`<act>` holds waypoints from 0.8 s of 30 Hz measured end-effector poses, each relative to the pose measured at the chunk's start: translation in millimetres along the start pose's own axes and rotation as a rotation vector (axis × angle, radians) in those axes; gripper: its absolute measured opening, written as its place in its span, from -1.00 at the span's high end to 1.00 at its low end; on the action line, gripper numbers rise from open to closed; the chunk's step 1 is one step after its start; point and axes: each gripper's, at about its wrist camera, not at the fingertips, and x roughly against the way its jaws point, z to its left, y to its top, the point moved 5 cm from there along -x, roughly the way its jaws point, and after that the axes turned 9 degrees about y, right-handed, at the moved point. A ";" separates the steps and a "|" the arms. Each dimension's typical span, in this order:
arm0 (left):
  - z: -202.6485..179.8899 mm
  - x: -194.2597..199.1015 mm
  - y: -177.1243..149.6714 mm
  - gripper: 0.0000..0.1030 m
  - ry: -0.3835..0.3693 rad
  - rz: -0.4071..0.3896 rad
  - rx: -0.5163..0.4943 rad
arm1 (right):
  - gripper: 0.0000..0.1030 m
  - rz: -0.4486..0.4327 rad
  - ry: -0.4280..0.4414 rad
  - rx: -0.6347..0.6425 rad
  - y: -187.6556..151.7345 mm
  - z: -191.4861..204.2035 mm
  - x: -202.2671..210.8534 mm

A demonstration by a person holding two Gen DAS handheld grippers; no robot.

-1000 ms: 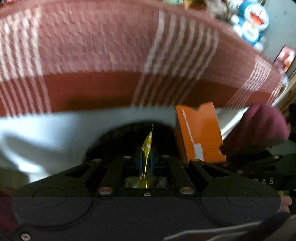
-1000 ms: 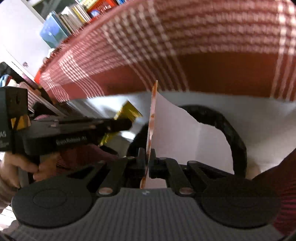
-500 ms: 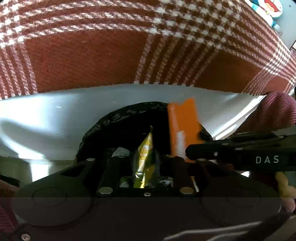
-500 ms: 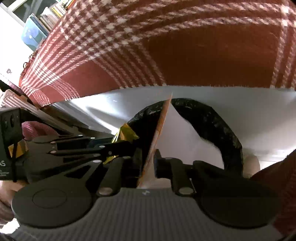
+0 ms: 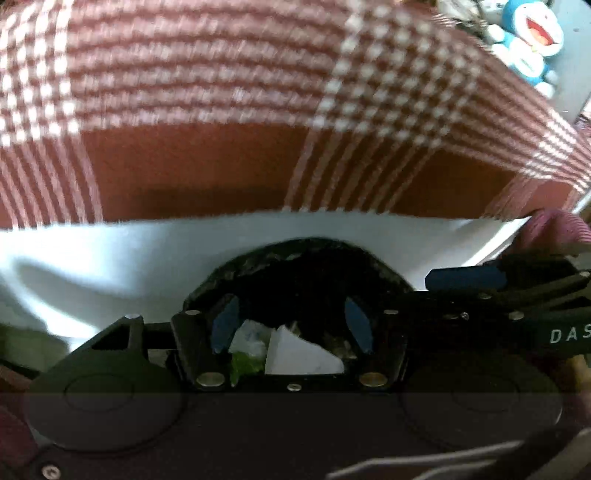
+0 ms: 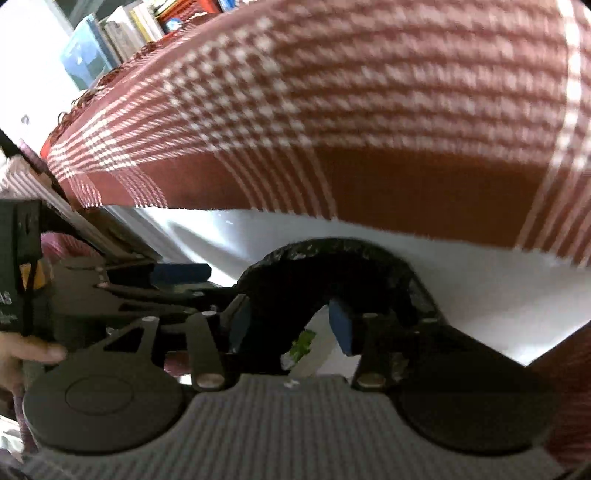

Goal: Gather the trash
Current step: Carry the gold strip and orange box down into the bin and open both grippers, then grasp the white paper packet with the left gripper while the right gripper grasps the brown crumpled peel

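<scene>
Trash bin: a round bin lined with a crinkled black plastic bag (image 5: 295, 254) sat on the pale floor just below the edge of the cloth, directly under both grippers; its mouth was dark inside.
Trash in the bin: a white torn piece of paper (image 5: 301, 356), a crumpled pale wrapper (image 5: 248, 338) and a small bright green scrap (image 5: 243, 365) lay inside the bag, close together at the near side; in the right wrist view the green scrap (image 6: 301, 345) showed beside a white piece.
Left gripper: the left gripper (image 5: 291, 321) hung over the bin mouth with its blue-padded jaws apart; they had just been opening, and nothing was between them.
Right gripper: the right gripper (image 6: 290, 319) hung over the same bin, its jaws spread and just opened, with nothing clamped.
Hands: a bare hand (image 6: 22, 356) held the left tool at the left edge of the right wrist view; a maroon sleeve (image 5: 554, 230) showed at far right.
Surface: a rust-red and white checked cloth (image 5: 258, 110) filled the far half of both views, its hem ending above the white floor (image 5: 110, 254).
Room: a row of books (image 6: 122, 33) stood far left; blue and white plush toys (image 5: 532, 40) sat far right.
</scene>
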 end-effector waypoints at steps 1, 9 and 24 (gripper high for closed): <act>-1.0 9.6 4.1 -0.21 0.005 -0.023 -0.015 | -0.22 0.005 -0.029 0.031 1.9 4.7 6.2; -0.4 102.6 58.2 -0.65 0.002 -0.297 -0.140 | -0.35 -0.109 -0.043 0.211 38.0 45.4 100.9; 33.5 77.6 226.5 -0.70 0.094 -0.503 -0.082 | -0.52 -0.402 -0.320 0.331 182.6 -5.0 134.7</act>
